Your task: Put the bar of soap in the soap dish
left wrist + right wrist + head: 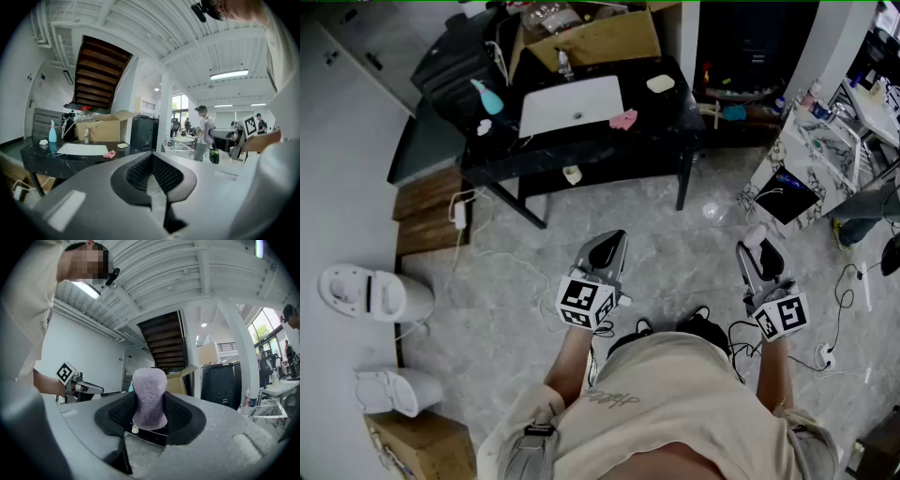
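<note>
Clamping rounded embossed lilac soap bar point(150, 394), right tongs point(151, 423), ribbed pads point(181, 413)

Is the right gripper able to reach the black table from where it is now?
Probably not yet: the right gripper, shut on the soap, hangs over floor well short of the table. Nothing blocks the path forward.

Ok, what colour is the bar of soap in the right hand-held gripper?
The bar of soap is pale lilac; the right gripper view shows it best.
</note>
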Demonstrator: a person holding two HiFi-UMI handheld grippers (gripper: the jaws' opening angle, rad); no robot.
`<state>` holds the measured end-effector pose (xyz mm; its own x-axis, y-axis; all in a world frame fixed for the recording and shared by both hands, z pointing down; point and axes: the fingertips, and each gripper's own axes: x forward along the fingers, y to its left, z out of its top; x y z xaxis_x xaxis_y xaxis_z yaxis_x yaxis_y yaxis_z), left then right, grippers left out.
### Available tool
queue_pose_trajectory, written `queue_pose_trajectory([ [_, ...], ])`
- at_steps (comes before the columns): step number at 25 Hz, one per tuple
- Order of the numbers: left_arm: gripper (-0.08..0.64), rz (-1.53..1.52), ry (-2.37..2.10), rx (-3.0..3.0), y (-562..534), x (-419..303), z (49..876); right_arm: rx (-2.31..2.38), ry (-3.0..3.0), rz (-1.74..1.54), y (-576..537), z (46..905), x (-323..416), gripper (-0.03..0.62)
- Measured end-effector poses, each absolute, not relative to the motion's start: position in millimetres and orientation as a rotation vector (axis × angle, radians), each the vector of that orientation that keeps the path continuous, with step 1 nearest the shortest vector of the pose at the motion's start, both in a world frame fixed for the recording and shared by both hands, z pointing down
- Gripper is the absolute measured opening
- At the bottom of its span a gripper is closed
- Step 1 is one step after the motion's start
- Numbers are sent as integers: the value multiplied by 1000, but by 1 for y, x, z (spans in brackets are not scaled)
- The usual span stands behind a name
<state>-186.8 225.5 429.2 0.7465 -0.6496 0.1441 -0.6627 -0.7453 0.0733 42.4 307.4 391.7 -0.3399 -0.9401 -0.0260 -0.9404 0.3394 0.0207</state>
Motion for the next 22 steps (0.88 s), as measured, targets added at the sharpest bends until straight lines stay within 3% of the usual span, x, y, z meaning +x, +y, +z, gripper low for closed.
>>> queue_pose_trajectory([
  [13,12,205,-1020,2705,188,-211,463,-1891,2481,2,275,399,41,186],
  [22,12,187,-926,2678,143,-152,470,-1879,2504,-107,229,423,75,186],
])
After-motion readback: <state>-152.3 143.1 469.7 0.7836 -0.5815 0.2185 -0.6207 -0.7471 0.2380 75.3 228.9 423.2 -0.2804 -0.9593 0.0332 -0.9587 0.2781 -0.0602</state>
